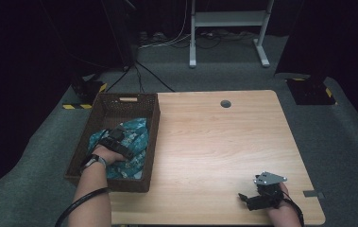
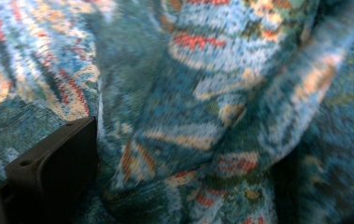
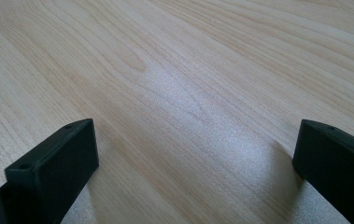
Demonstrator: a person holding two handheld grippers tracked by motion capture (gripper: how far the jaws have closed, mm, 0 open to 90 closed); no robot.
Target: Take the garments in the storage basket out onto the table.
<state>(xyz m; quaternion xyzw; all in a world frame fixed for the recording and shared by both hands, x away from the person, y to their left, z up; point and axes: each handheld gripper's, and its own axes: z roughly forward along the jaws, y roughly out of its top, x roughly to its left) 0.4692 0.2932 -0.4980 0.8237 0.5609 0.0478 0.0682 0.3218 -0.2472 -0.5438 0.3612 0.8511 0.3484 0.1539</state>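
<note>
Light wooden table (image 1: 214,142) noted; dark brown woven basket (image 1: 102,105) stood at its left edge. Teal patterned knitted cloth (image 1: 136,142) lay inside, left gripper (image 2: 221,154) spread wide around a fold. Right gripper (image 3: 195,154) rested spread on bare wood

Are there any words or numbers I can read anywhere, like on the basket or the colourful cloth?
None: no readable words or numbers.
The patterned cloth in the woven basket carries only teal, red and cream shapes, no letters.
The wooden table is plain.
The yellow-and-black striped markings on the floor are hazard stripes, not text.
</note>
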